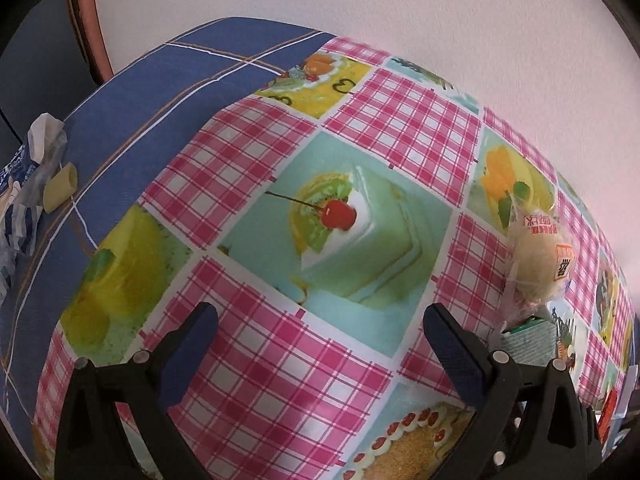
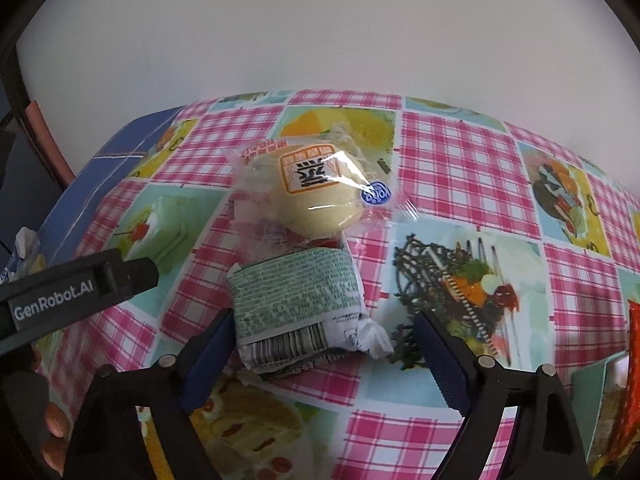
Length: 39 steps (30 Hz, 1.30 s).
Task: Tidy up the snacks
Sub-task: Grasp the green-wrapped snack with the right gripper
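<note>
Green pack lying on the table, barcode end toward the camera, set between the fingers of the right gripper; jaws wide, left pad close against the pack's near corner, contact impossible to confirm, right pad well clear of it, nothing held. Wrapped bun just behind, its clear film touching or overlapping the pack's far edge.

Likely light and soft, a crinkled wrapper around something squashy; twisted white tail at the near right corner too flimsy for a hold. Best taken across the middle of the body, on the two long sides, with a gentle squeeze. Bun's film glossy, probably slippery, and the bun itself easily dented; worth keeping the pads off it when closing on the pack.

Left gripper spread wide over bare cloth, empty, the bun and a corner of the pack off to its right.

Table covered in a smooth oilcloth of pink gingham and cake pictures, probably slick enough for a wrapper to slide. Blue checked cloth on the far left part, carrying a crumpled wrapper and a small yellow tube. Orange packaging at the right edge. Plain pale wall behind; fingertips of a hand visible at lower left.
</note>
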Each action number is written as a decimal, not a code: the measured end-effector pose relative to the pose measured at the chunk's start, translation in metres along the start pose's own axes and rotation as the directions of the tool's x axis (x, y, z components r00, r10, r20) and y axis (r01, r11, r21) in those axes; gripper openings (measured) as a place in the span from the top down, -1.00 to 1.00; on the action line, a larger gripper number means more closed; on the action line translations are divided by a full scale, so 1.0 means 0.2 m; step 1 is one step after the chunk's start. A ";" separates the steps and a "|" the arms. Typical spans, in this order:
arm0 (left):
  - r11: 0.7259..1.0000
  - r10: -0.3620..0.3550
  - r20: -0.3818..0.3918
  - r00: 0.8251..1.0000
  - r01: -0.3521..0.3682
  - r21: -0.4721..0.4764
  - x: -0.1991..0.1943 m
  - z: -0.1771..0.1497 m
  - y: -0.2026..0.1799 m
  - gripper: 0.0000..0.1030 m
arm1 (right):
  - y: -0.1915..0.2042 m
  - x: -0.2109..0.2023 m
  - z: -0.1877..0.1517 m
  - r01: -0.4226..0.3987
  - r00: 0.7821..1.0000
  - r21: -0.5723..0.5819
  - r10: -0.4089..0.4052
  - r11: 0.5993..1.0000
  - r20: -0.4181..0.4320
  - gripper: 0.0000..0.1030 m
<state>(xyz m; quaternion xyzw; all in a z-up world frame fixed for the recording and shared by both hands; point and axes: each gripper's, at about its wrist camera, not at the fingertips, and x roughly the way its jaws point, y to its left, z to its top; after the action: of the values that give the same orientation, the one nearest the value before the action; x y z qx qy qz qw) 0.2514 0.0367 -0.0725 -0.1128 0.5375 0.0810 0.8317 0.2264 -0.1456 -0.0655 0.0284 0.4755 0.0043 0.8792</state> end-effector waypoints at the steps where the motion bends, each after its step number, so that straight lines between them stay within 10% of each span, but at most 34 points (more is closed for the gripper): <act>1: 1.000 -0.002 -0.001 1.000 0.002 0.001 0.00 0.00 0.00 -0.98 | -0.01 0.00 0.00 0.002 1.000 0.005 -0.002 1.000 0.000 -0.71; 11: 1.000 -0.019 0.002 1.000 0.019 0.011 -0.01 0.00 -0.02 -0.98 | -0.11 -0.01 0.02 0.006 1.000 0.042 -0.006 0.999 0.013 -0.35; 39: 0.999 -0.042 0.003 0.999 0.042 0.023 0.00 0.00 -0.03 -0.98 | -0.04 0.11 0.15 -0.029 0.999 -0.044 0.030 0.999 0.031 -0.52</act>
<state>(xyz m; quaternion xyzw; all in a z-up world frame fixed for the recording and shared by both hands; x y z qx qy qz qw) 0.2529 0.0299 -0.0730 -0.1144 0.5345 0.0576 0.8354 0.2626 -0.1534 -0.0679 0.0165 0.4608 0.0272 0.8869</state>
